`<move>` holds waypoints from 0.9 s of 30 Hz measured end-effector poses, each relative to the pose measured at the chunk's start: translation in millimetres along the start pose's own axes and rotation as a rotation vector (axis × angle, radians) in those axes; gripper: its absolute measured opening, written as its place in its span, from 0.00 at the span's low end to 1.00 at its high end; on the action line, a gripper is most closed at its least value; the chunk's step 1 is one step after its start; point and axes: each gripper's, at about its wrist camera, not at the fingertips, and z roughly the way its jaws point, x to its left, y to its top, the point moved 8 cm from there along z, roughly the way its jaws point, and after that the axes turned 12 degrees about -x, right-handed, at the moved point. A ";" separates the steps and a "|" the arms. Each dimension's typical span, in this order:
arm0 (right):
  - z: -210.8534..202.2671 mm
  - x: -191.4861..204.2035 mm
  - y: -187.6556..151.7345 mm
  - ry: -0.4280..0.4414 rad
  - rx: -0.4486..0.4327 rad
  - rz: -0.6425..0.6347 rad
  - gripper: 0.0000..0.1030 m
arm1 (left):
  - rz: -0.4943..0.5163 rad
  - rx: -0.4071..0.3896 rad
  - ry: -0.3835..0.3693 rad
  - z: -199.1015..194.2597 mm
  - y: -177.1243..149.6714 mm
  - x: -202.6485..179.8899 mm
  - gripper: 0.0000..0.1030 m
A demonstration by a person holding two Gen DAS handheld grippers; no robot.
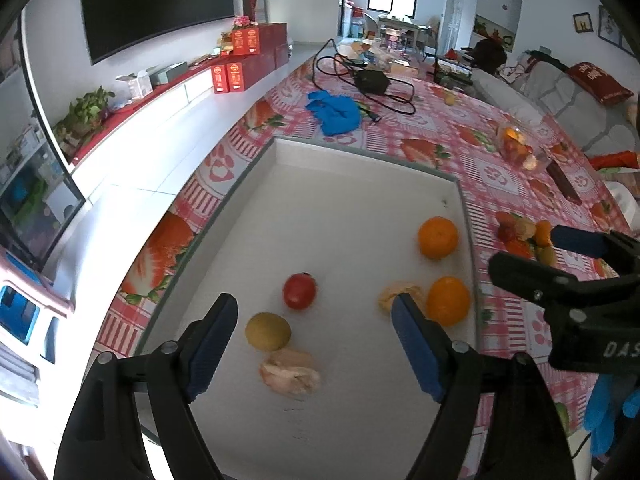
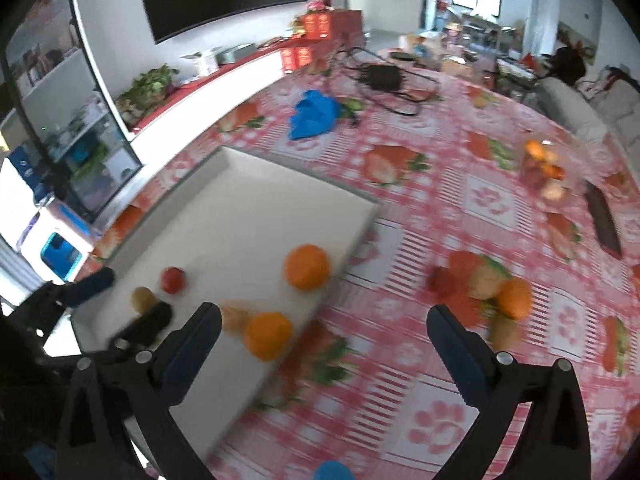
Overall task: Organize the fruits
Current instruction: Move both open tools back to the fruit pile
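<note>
A white tray (image 1: 360, 152) holds two oranges (image 1: 437, 237) (image 1: 448, 300), a red tomato-like fruit (image 1: 299, 290), a yellow-green fruit (image 1: 268, 330), a peeled pale fruit (image 1: 290, 372) and a peeled tangerine (image 1: 400, 292). My left gripper (image 1: 314, 300) hovers open above them, gripping nothing. A small pile of mixed fruit (image 2: 488, 284) lies on the tablecloth right of the tray (image 2: 300, 176). My right gripper (image 2: 324, 312) stands wide open and empty over the tray's right edge, the near orange (image 2: 267, 335) just inside its left finger.
A blue glove (image 1: 334, 112) and a black adapter with cables (image 1: 372, 80) lie beyond the tray. A clear container of fruit (image 1: 516, 144) and a dark flat object (image 1: 564, 182) sit at the right. The table's left edge runs close beside the tray.
</note>
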 end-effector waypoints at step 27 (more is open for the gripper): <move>-58.2 -226.3 -130.3 -0.347 0.044 0.258 1.00 | 0.264 0.037 -0.159 7.6 4.6 -168.2 0.80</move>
